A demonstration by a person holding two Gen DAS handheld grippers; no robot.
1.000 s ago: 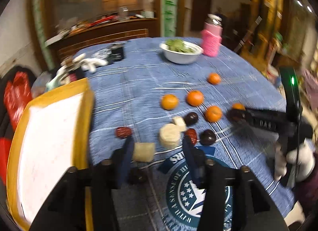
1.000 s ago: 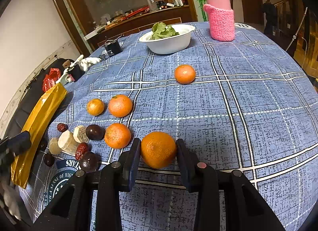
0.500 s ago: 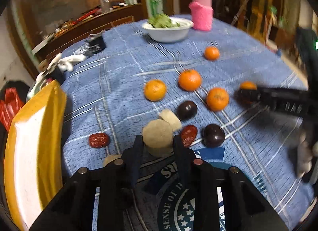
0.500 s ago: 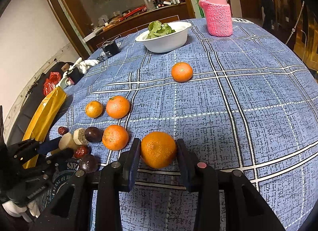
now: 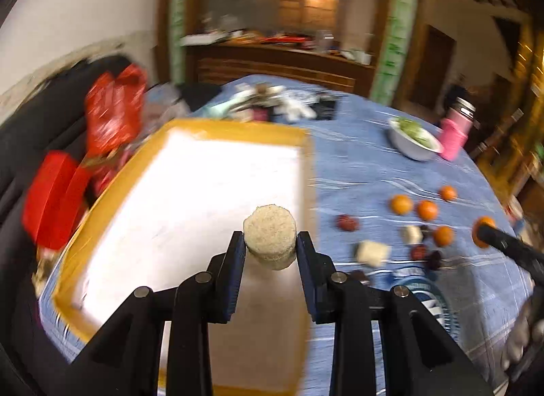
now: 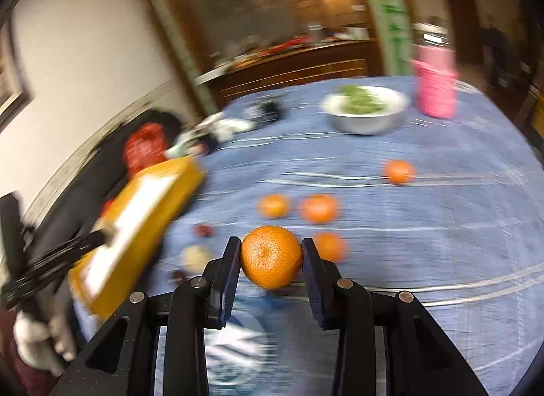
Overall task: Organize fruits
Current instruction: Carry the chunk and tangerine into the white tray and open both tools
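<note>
The pale round slice (image 5: pixel 270 241), picked out of the cluster on the surface a second ago, is now clamped in the left gripper (image 5: pixel 270 253) and has been carried over the white floor of the yellow-rimmed tray (image 5: pixel 234 132). The orange (image 6: pixel 271 256), then resting on the blue cloth (image 6: pixel 425 232), has been lifted clear, held fast in the right gripper (image 6: pixel 270 260). Both pieces are judged to be in transit to the tray; four oranges (image 6: pixel 319 208), the dark fruits and the other pale pieces remain to be gathered.

A dark wooden sideboard (image 5: pixel 278 62) stands against a white wall (image 5: pixel 85 11), warm lamplight above it.
</note>
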